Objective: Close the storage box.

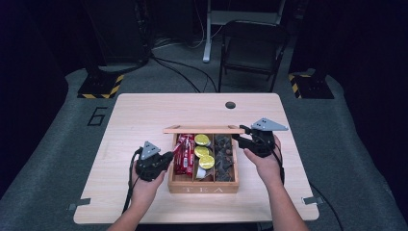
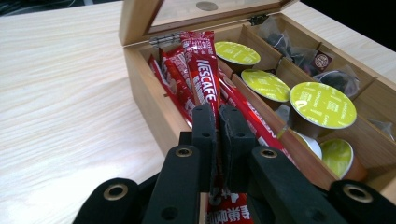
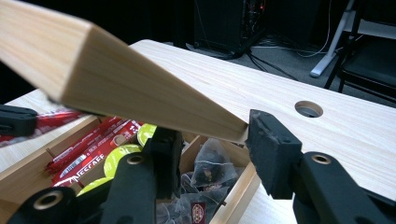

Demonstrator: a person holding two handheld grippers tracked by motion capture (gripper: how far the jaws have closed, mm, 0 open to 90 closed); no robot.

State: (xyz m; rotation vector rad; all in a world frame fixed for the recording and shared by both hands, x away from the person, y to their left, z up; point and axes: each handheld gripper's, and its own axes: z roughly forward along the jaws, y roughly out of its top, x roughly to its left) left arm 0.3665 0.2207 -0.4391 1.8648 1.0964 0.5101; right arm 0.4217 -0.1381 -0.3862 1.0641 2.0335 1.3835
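nescafe stick (image 2: 204, 86) is pinched at its lower end by the left gripper (image 2: 219, 140), jaws narrowed tight on the red foil, with the rest of the sachet angling up over the left compartment of the tea box (image 1: 204, 187), which sits mid-table on the wooden table (image 1: 130, 120), toward the near edge. my read: stick is gripped and partly lifted out, not clear of the box yet, so what's left is pulling it free and setting it down somewhere. right gripper (image 3: 212, 154) has its jaws set wide either side of the corner of the lid (image 3: 126, 88); the right jaw looks to touch the lid edge, the left one sits under it, so it looks like it's propping the lid up rather than clamping it, can't be sure of contact on both sides. lid is open already. views differ: high view gives the layout, left gripper (image 1: 153, 163) at the box's left wall, right gripper (image 1: 255, 139) at the lid's right end, three compartments with red sticks (image 1: 184, 154), yellow-green pods (image 1: 204, 151), dark tea bags (image 1: 223, 159). left gripper view gives the actual pinch and the print on the sachet, plus the pods (image 2: 322, 105) up close. right gripper view gives the lid underside and the tea bags (image 3: 208, 170) beneath it, and catches the far left gripper's jaw (image 3: 16, 120) on the red stick at the left edge.
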